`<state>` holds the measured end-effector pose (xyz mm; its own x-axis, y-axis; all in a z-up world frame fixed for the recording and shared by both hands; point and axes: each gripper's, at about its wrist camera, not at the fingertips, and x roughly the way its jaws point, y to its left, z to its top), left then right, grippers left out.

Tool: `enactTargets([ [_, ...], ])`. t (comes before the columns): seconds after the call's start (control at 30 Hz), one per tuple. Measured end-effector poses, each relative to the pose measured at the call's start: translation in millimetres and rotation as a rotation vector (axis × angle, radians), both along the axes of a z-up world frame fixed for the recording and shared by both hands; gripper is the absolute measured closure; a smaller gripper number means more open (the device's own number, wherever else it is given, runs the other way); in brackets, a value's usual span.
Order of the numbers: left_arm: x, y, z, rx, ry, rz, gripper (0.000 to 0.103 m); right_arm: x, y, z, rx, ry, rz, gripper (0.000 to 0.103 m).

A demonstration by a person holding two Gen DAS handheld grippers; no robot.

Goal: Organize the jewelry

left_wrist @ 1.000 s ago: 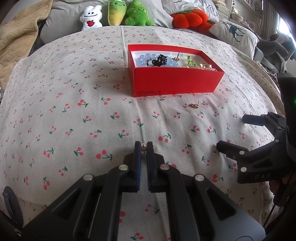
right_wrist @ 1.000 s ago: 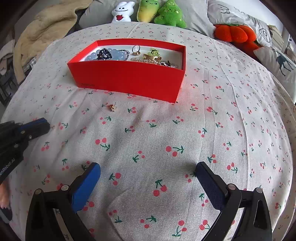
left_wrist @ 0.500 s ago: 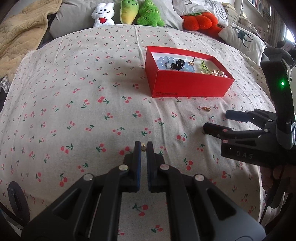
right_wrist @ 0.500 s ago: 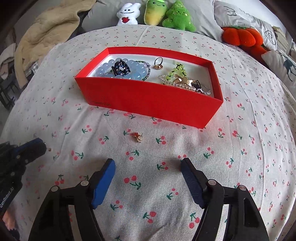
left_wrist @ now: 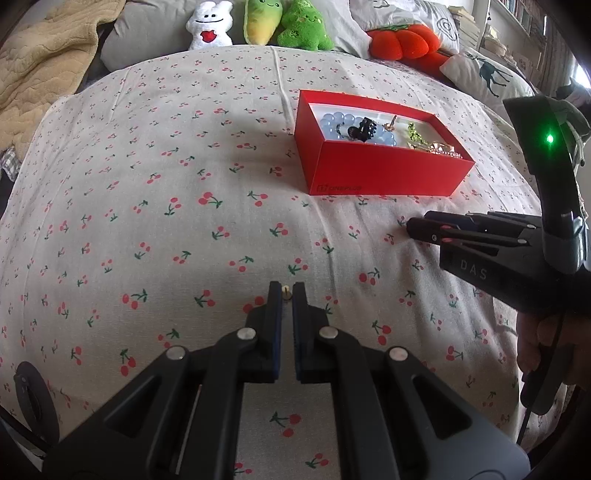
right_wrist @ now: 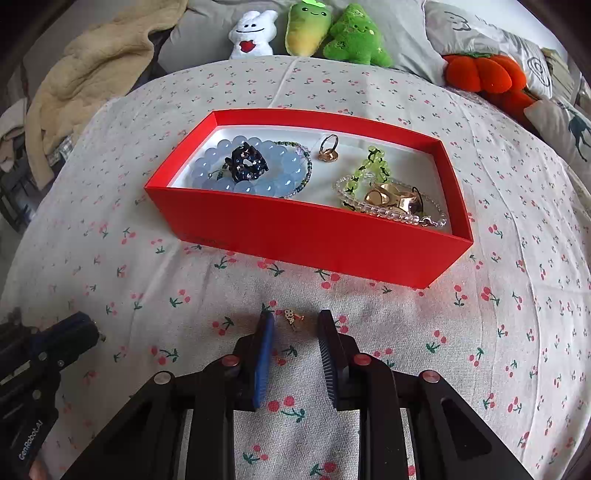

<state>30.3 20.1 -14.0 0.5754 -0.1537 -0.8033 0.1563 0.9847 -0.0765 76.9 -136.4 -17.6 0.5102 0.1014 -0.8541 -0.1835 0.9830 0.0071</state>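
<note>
An open red box point(right_wrist: 314, 236) on the cherry-print bedspread holds blue beads, a dark hair claw, a ring, green beads, a clear bead strand and gold pieces. A small gold earring point(right_wrist: 292, 316) lies on the cloth just in front of the box. My right gripper point(right_wrist: 293, 320) straddles it; its jaws are closing, and the blue pads still stand apart from the earring on both sides. My left gripper point(left_wrist: 286, 287) is shut on a tiny gold stud point(left_wrist: 285, 289) at its tips, low over the cloth. From the left wrist view, the right gripper point(left_wrist: 410, 223) shows in front of the red box point(left_wrist: 384, 173).
Plush toys point(right_wrist: 306, 29), an orange pumpkin cushion point(right_wrist: 484, 74) and pillows line the far edge of the bed. A beige blanket point(right_wrist: 85, 77) is heaped at the far left. The left gripper point(right_wrist: 94, 332) sits at the left edge of the right wrist view.
My right gripper has moved forward to the earring in front of the box and its jaws have narrowed from wide open to close around it. The left gripper stays shut on the stud.
</note>
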Motion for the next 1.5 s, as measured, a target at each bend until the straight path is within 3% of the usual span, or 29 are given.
enactTargets([
  [0.07, 1, 1, 0, -0.001, 0.001, 0.004, 0.097, 0, -1, 1, 0.004, 0.0, 0.0, 0.092],
  [0.17, 2, 1, 0, -0.002, 0.003, 0.008, 0.097, -2, -4, 2, 0.009, 0.0, -0.001, 0.095],
  [0.97, 2, -2, 5, -0.011, -0.007, 0.009, 0.097, -34, -54, 19, 0.099, -0.007, 0.007, 0.094],
  [1.2, 0, -7, 3, -0.004, -0.001, -0.002, 0.097, -25, -33, 3, 0.075, 0.035, 0.032, 0.083],
  [1.23, 1, -7, 3, -0.005, 0.0, -0.003, 0.097, -24, -31, 3, 0.081, 0.034, 0.032, 0.074],
  [1.27, 0, -7, 2, -0.005, 0.002, -0.002, 0.097, -22, -29, 3, 0.095, 0.034, 0.031, 0.054],
  [1.3, 1, -6, 2, -0.006, 0.003, 0.0, 0.097, -21, -26, 3, 0.103, 0.028, 0.03, 0.045],
  [1.5, 1, -5, 2, -0.013, 0.004, 0.006, 0.097, -8, -8, -1, 0.046, -0.001, 0.025, 0.043],
])
